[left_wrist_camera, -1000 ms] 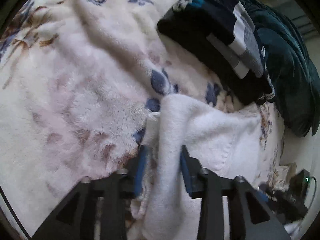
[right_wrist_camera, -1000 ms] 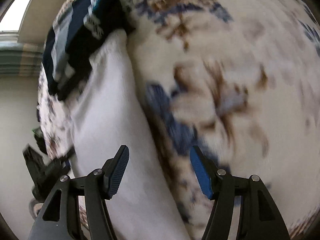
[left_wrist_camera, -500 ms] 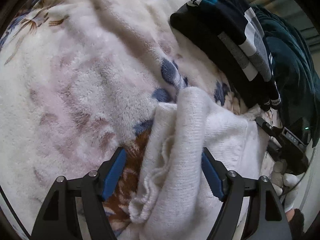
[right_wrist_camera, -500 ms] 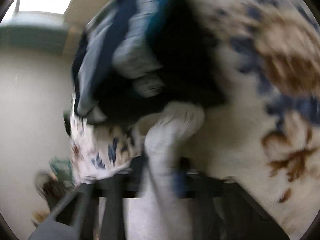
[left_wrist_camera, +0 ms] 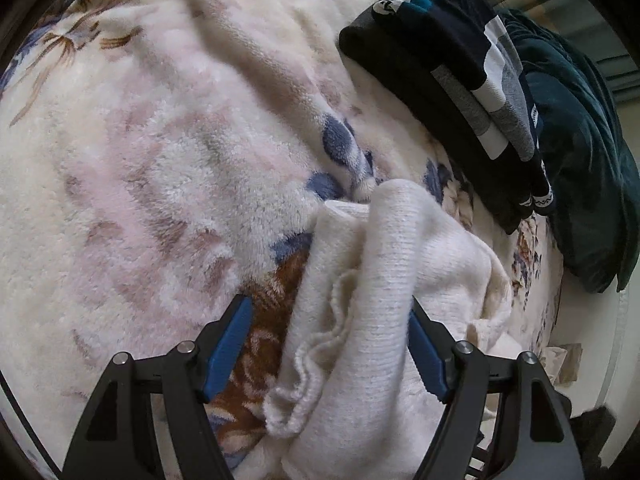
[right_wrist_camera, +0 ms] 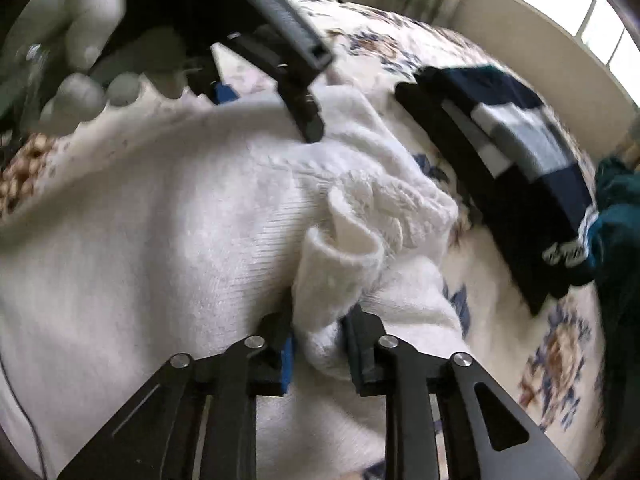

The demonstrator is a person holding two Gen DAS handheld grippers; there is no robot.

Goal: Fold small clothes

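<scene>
My right fingers (right_wrist_camera: pixel 320 346) are clamped on a bunched fold of the white knit garment (right_wrist_camera: pixel 180 240), which lies on the floral blanket (left_wrist_camera: pixel 140 160). My left fingers (left_wrist_camera: pixel 330 354) stand apart, straddling its edge. I judge a fold is under way; next I'd carry this fold across, clear of the dark folded stack (right_wrist_camera: pixel 512 168) at two o'clock.

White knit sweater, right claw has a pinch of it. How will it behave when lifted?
Probably floppy: the white knit sweater bunches into loose folds where the right claw pinches it. Likely to drape and trail rather than hold shape. Its wavy edge suggests stretch, and the fuzzy blanket may drag on it.
</scene>
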